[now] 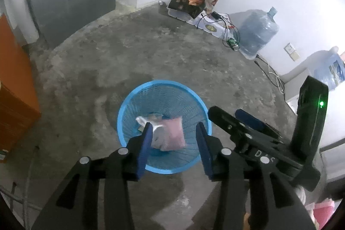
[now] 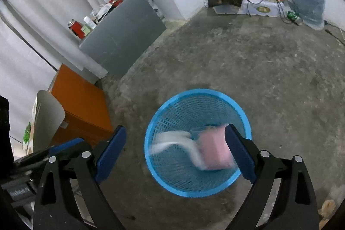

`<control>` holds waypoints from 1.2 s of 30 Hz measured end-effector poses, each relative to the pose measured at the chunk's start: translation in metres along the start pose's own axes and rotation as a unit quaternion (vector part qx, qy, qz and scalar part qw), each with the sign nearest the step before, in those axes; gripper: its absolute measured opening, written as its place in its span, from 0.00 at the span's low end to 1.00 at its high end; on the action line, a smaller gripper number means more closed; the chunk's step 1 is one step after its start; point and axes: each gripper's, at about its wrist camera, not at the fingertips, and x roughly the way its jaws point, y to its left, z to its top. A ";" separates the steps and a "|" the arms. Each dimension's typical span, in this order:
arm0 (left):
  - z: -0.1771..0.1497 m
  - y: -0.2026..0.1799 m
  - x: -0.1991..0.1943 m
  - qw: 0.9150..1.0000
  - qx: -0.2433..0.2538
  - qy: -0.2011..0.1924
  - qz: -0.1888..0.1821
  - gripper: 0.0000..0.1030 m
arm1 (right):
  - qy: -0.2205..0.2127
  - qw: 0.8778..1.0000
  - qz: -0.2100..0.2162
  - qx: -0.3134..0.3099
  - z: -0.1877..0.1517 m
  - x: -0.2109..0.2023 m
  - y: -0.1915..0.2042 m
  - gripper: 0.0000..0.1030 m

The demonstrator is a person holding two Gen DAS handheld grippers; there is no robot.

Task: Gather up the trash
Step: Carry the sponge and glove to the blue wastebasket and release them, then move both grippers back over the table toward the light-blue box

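Both claws hang over a blue mesh basket [image 1: 163, 126] standing on the bare concrete floor [image 1: 151, 53]. Left claw [image 1: 174, 143] has its jaws partly apart with nothing gripped; right claw [image 2: 175, 156] is spread wide and also empty. Inside the basket lie a pink packet [image 2: 215, 150] and a blurred white wrapper [image 2: 172, 141], touching each other. An orange cabinet [image 2: 82, 100] stands nearby.

black tool [image 1: 174, 128], blue pads [image 1: 144, 150], silver screws
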 end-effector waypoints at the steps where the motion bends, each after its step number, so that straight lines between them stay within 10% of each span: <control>1: 0.001 0.001 -0.003 1.000 0.002 -0.002 0.001 0.40 | -0.003 1.000 -0.002 0.001 -0.003 -0.005 -0.001 0.86; 18: -0.036 0.033 -0.178 0.994 0.099 -0.024 0.051 0.40 | -0.075 0.994 -0.011 -0.085 -0.045 -0.110 0.097 0.90; 28: -0.100 0.095 -0.373 0.982 0.038 -0.148 0.114 0.51 | -0.075 0.982 0.102 -0.140 -0.055 -0.157 0.174 0.90; 36: -0.164 0.134 -0.482 0.956 -0.032 -0.236 0.171 0.57 | -0.050 0.970 0.159 -0.176 -0.074 -0.177 0.218 0.90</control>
